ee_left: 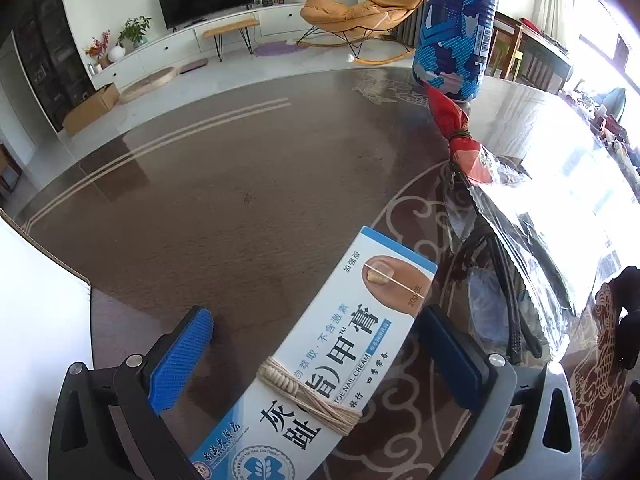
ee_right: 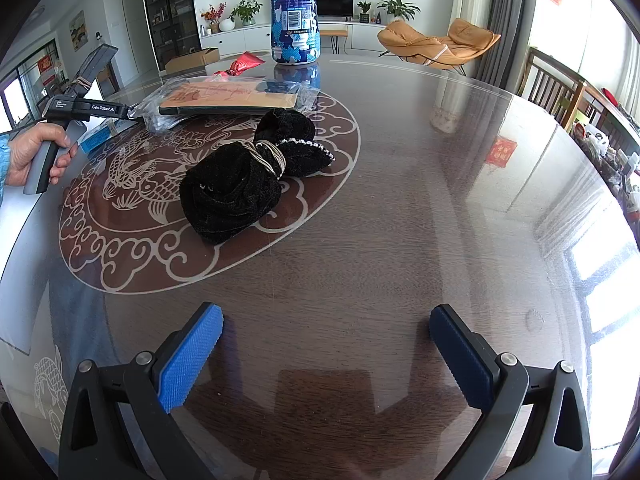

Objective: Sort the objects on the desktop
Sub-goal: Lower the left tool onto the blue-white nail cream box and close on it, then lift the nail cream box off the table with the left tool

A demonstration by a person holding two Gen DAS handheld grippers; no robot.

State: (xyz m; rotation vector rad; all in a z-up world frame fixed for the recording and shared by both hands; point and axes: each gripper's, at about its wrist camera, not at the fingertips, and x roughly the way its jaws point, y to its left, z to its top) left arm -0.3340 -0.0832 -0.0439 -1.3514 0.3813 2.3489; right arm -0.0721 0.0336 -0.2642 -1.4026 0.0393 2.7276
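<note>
So far, little looks sorted. The toe nail cream box [ee_left: 320,364], white and blue with a loop of pale twine round its middle, lies flat on the glass-topped table [ee_left: 224,208] and runs diagonally between the 2 blue pads of the left gripper [ee_left: 316,356]. Those jaws stand wide; neither pad touches the carton, so it is framed, not held. I would judge this the first pick being lined up, with the closing squeeze not yet made.

Just to the right of the box lies a clear plastic bag [ee_left: 516,240] with dark cords and a flat tan item inside, and beyond that a red twisted wrapper [ee_left: 452,120] tied with string, its far end close to the base of a tall blue-and-white patterned bottle [ee_left: 456,28]. A white sheet [ee_left: 40,320] lies at the left edge of the table.

From the other side, the right gripper [ee_right: 326,356] hovers over bare glass, its jaws equally wide and holding nothing. Ahead of it sits a black velvet pouch [ee_right: 240,184] cinched with an elastic band, resting on the carp-and-cloud medallion; the bag, wrapper and bottle lie behind it.

All 5 items remain clustered around the centre, and no bin or tray shows in either view, so where they should go I cannot tell. Nearly everything appears left to do.
</note>
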